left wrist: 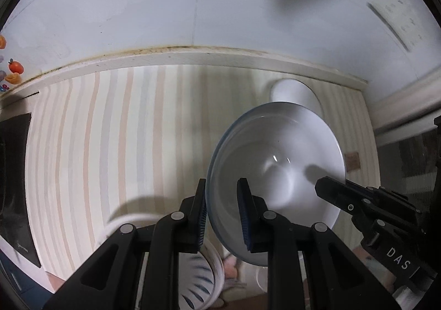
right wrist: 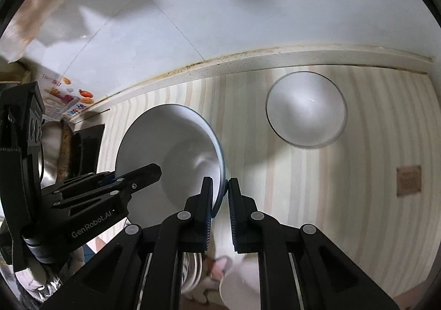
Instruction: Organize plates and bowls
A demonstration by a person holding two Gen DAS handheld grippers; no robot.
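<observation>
A white bowl with a blue-grey rim [left wrist: 278, 161] is held up above the striped counter, tilted on edge. My left gripper [left wrist: 224, 213] has its jaws either side of the bowl's left rim, with a gap showing at the right pad. My right gripper [right wrist: 220, 208] is shut on the bowl's [right wrist: 171, 144] right rim. Each gripper shows in the other's view, the right one [left wrist: 366, 208] and the left one [right wrist: 110, 186]. A second white bowl [right wrist: 306, 108] sits upright on the counter at the back right; it also shows behind the held bowl [left wrist: 295, 92].
A bowl with blue streaks [left wrist: 198, 277] and other white dishes [right wrist: 239, 285] lie below the grippers. A black appliance [left wrist: 13, 172] stands at the left. A white tiled wall [left wrist: 193, 7] backs the counter. A small brown tag [right wrist: 409, 180] lies on the counter at right.
</observation>
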